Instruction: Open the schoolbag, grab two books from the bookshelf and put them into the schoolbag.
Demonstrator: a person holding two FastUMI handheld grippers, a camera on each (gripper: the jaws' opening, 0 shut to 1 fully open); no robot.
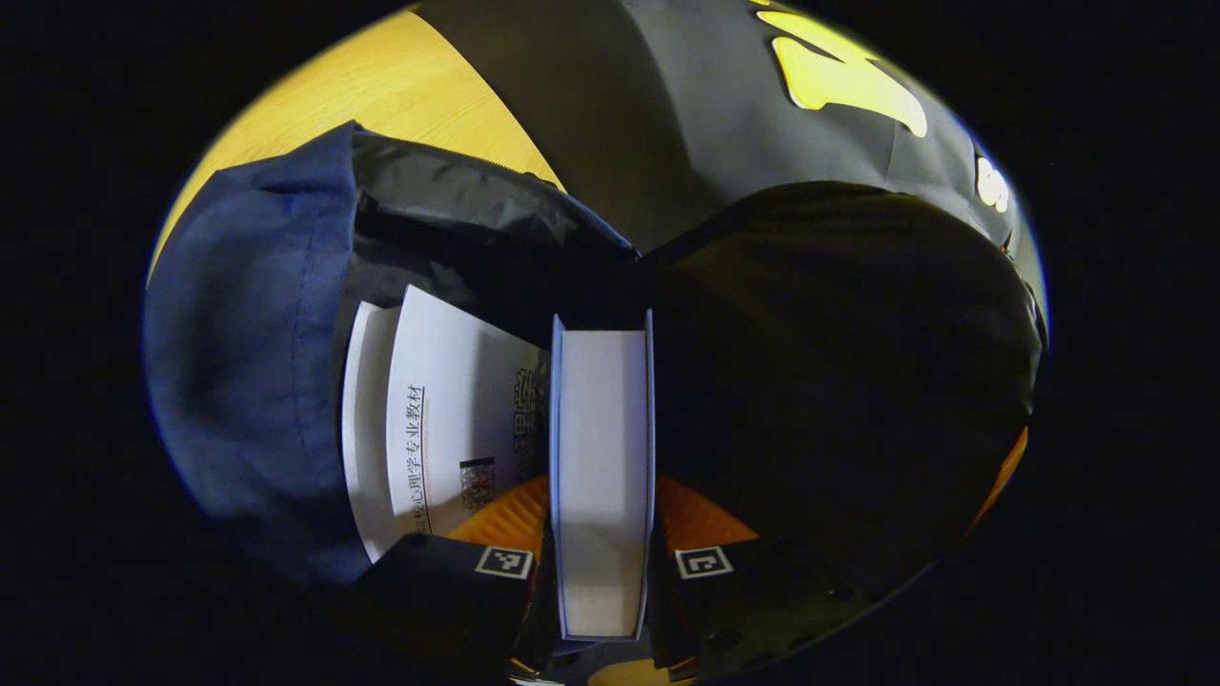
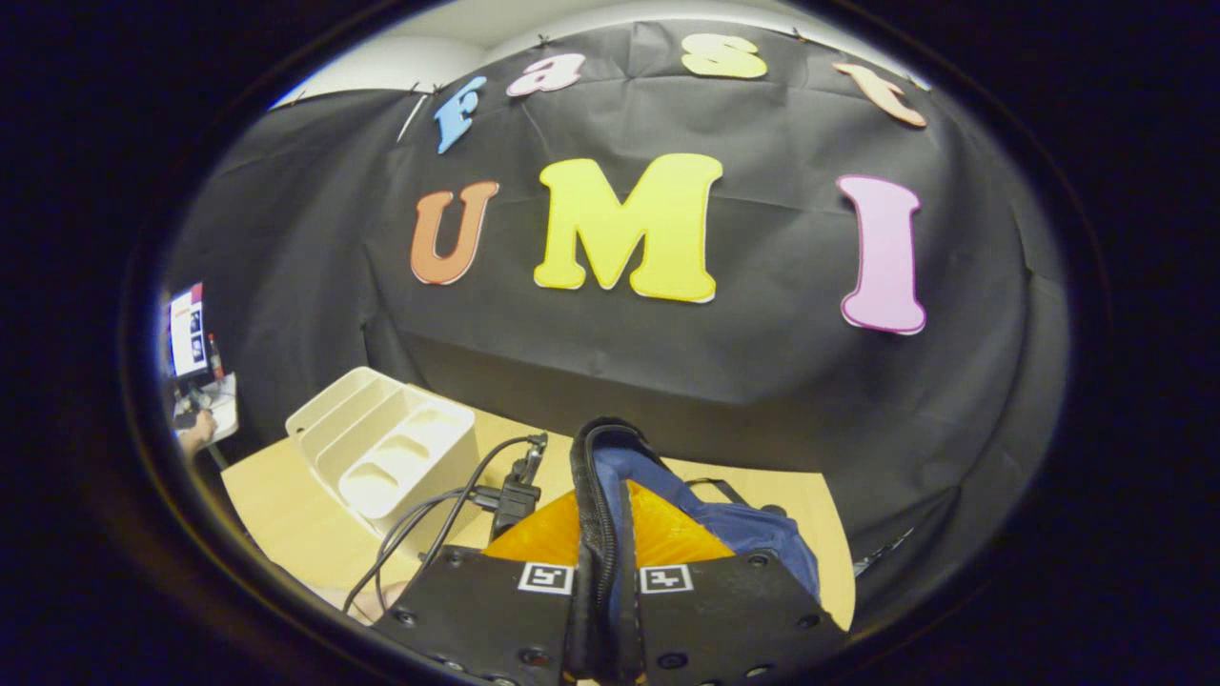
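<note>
Left claw (image 1: 602, 562) is clamped on a thick book (image 1: 602, 467), fore-edge up, over the open schoolbag (image 1: 248, 353), where another book (image 1: 448, 410) already lies. Stiff and weighty, it is best gripped mid-spine. Right claw (image 2: 603, 581) pinches the soft bag's zippered rim (image 2: 596, 514), holding the mouth open above the table (image 2: 286, 514); beyond stands the white bookshelf (image 2: 391, 448).

The left gripper (image 1: 602, 572) points down into the open mouth of the dark blue fabric schoolbag (image 1: 248, 353), its two fingers closed on the page edge of a thick white book with a blue cover (image 1: 602, 457), one finger on each cover. The right gripper (image 2: 604, 591) sits at the same schoolbag's top edge, its fingers pinched together on the black zippered rim (image 2: 593, 495), holding that rim upright between them.
</note>
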